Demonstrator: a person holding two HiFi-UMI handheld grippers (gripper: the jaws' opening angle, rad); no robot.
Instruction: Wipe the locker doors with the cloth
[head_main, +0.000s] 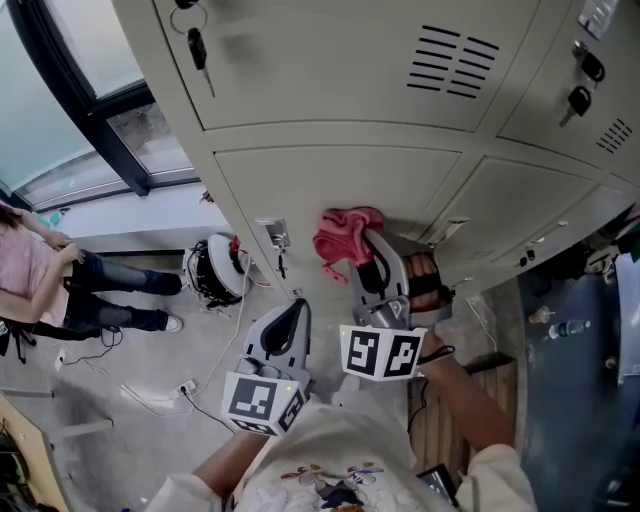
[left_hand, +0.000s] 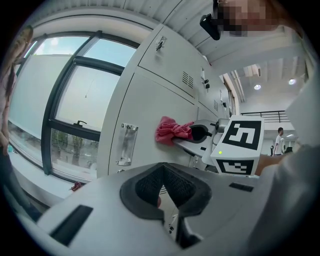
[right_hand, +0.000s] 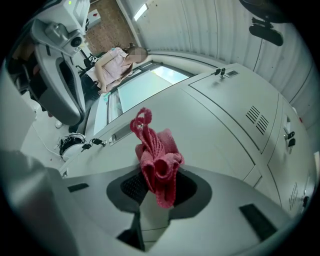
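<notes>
A crumpled pink-red cloth (head_main: 345, 240) (left_hand: 171, 130) (right_hand: 157, 160) is clamped in my right gripper (head_main: 372, 252) (right_hand: 158, 184), which is shut on it. The cloth is pressed against or very near a beige locker door (head_main: 340, 180) (right_hand: 210, 130), just right of that door's metal latch plate (head_main: 275, 235) (left_hand: 125, 145). My left gripper (head_main: 294, 312) (left_hand: 163, 172) hangs lower and to the left, away from the door. Its jaws are shut with nothing between them. The left gripper view also catches the right gripper (left_hand: 200, 134) with its marker cube.
Keys (head_main: 197, 45) hang from the upper locker door, and more keys (head_main: 580, 100) at the right. A white cable reel (head_main: 222, 265) and cords lie on the floor by the lockers. A person (head_main: 45, 285) stands at the left near the window (head_main: 90, 90).
</notes>
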